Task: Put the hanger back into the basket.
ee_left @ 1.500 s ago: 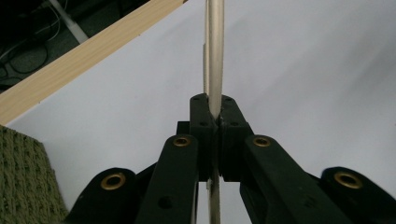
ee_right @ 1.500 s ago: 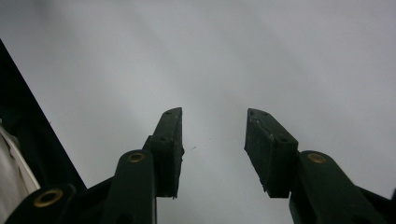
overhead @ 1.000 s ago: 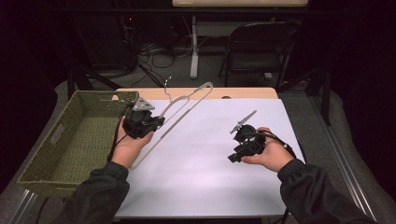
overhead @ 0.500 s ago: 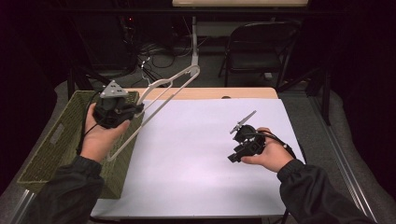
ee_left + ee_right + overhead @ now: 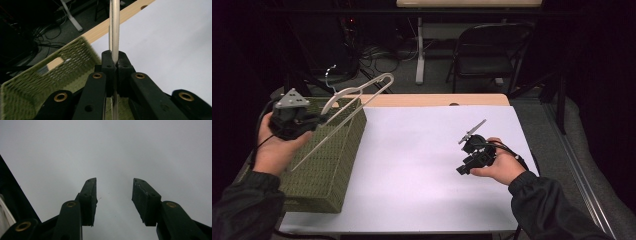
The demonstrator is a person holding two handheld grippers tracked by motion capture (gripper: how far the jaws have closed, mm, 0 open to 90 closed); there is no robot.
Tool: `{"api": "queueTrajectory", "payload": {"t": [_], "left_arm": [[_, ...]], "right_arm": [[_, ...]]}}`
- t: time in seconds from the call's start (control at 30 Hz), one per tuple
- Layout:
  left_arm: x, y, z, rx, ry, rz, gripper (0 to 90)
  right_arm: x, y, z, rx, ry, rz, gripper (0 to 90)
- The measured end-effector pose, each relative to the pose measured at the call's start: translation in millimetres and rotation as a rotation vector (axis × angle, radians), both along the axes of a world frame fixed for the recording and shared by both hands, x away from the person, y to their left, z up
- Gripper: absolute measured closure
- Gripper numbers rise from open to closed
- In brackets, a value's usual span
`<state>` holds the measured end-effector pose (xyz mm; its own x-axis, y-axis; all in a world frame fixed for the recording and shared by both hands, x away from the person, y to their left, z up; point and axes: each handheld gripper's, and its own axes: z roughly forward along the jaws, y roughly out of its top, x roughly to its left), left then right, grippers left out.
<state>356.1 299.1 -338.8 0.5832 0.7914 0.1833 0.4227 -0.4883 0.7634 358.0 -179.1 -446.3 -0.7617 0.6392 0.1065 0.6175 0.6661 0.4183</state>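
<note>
The pale, slim triangular clothes hanger with a metal hook [image 5: 343, 107] hangs in the air above the near-left part of the scene, slanting over the olive-green woven rectangular basket [image 5: 324, 165] at the left edge of the white-covered table [image 5: 412, 165]. The left gripper [image 5: 314, 121] is clamped tight on one thin bar of the hanger; in the left gripper view that bar [image 5: 114, 30] runs straight up out of the pinched jaws.

The grip is on a single narrow rod, well off the hanger's middle, so I judge the long free end could swing or rotate in the pads if the hand tilts or moves quickly. The low tip near the basket's wall might catch the weave and lever the hanger loose, and the hook could snag on the rim.

The right gripper [image 5: 468, 153] rests on the table at the right, jaws apart and empty, too far to steady anything.
</note>
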Motion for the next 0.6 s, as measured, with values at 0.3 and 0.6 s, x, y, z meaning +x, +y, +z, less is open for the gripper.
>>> {"api": "queueTrajectory", "payload": {"t": [0.3,0.6], "left_arm": [[-8.5,61.4,-8.6,0.048,-0.002,0.005,86.8],[-11.1,99.2,-23.6,0.034,-0.010,0.001,86.8]], "right_arm": [[1.0,4.1,-3.1,-0.013,0.000,0.013,54.9],[2.5,7.3,-4.5,-0.012,0.004,0.010,54.9]]}}
